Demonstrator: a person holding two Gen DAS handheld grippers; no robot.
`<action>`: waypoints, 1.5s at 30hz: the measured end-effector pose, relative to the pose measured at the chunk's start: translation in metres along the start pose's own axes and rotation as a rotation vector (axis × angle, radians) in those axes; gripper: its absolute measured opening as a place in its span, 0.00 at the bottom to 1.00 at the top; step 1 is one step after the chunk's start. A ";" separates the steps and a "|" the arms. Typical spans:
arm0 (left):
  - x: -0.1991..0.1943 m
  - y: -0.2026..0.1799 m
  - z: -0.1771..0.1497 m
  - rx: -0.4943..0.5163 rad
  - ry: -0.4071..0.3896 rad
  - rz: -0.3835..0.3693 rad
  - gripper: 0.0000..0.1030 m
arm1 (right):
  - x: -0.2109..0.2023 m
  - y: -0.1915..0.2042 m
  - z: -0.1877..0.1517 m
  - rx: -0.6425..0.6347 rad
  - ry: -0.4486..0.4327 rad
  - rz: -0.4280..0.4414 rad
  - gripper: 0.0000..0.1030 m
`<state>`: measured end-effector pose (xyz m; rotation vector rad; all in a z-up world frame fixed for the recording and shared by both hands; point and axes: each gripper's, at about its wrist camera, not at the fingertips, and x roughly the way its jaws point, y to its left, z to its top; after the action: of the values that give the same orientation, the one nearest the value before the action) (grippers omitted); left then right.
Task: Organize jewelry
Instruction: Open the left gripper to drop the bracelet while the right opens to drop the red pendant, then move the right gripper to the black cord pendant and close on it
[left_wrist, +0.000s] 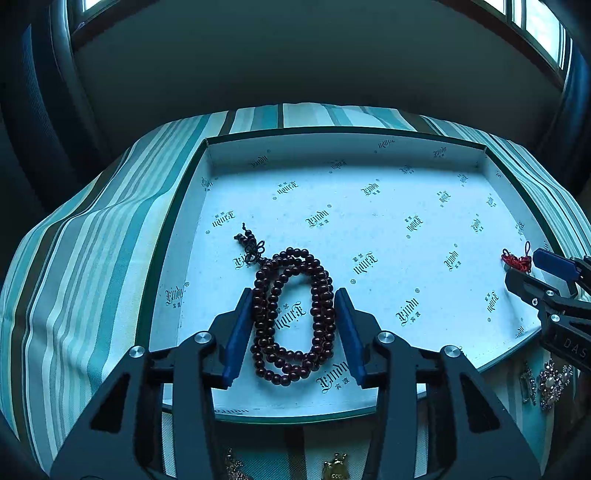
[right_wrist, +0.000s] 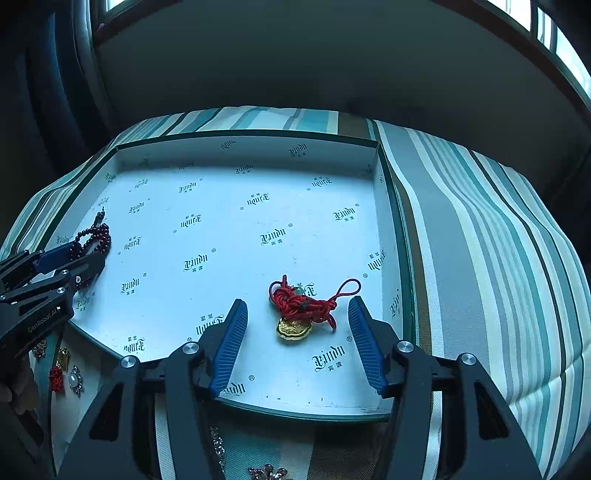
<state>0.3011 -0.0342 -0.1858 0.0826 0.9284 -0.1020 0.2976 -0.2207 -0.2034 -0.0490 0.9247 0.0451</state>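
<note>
Striped bedcover (left_wrist: 92, 258) under printed tray (left_wrist: 295, 147): left tool (left_wrist: 293, 325) spread astride coiled bead strand (left_wrist: 291, 317), right tool (right_wrist: 297, 332) spread around red-cord gold charm (right_wrist: 295, 314), both pieces lying in tray; placing seemingly done, next likely fetching brooches (left_wrist: 550, 384) outside rim.

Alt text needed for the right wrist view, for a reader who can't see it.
The right gripper, jaws open, sits over a red knotted cord with a gold pendant, lying in a shallow printed box on striped cloth. At far left, the left gripper is beside dark red beads.
</note>
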 end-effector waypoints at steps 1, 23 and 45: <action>0.000 0.001 0.000 -0.002 0.001 0.000 0.45 | 0.000 0.000 0.000 0.002 0.002 0.002 0.56; -0.095 0.001 -0.056 0.037 -0.020 0.036 0.57 | -0.081 0.035 -0.054 -0.029 0.003 0.026 0.56; -0.142 0.009 -0.147 0.066 0.030 0.105 0.57 | -0.126 0.090 -0.146 -0.122 0.101 0.126 0.37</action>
<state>0.1012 -0.0009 -0.1598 0.1946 0.9493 -0.0340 0.0996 -0.1419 -0.1926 -0.1062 1.0250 0.2178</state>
